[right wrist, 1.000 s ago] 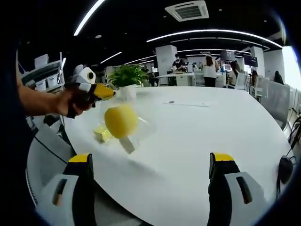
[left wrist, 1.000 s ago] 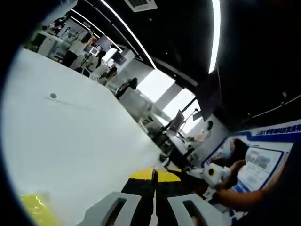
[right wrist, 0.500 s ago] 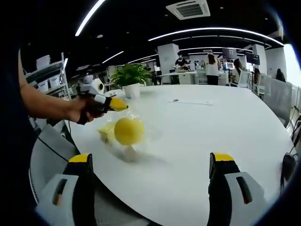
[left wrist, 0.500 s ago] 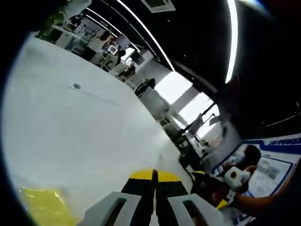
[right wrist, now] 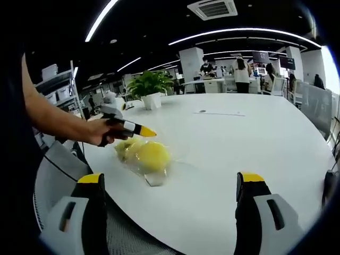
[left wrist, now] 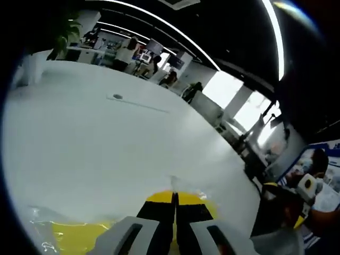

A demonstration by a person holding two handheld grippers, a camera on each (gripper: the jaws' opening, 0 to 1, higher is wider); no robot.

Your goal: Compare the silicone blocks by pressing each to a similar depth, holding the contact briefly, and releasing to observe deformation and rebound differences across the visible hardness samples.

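Lowered since a second ago, when it hung lifted, the clear bag of yellow silicone blocks (right wrist: 146,155) now lies on the white table (right wrist: 239,143), near its edge. Jaws pressed together, the left gripper (right wrist: 143,131) points its yellow tips just above the bag; its own view shows the blocks beneath its closed tips. Well back from the bag, the right gripper (right wrist: 171,204) hangs with jaws wide apart, holding nothing. A potted plant (right wrist: 150,89) stands behind.

Left gripper (left wrist: 174,212), right gripper (right wrist: 172,183): grey moulded jaws wearing yellow tips over black pads; forearm (right wrist: 50,119) showing bare, unsleeved.
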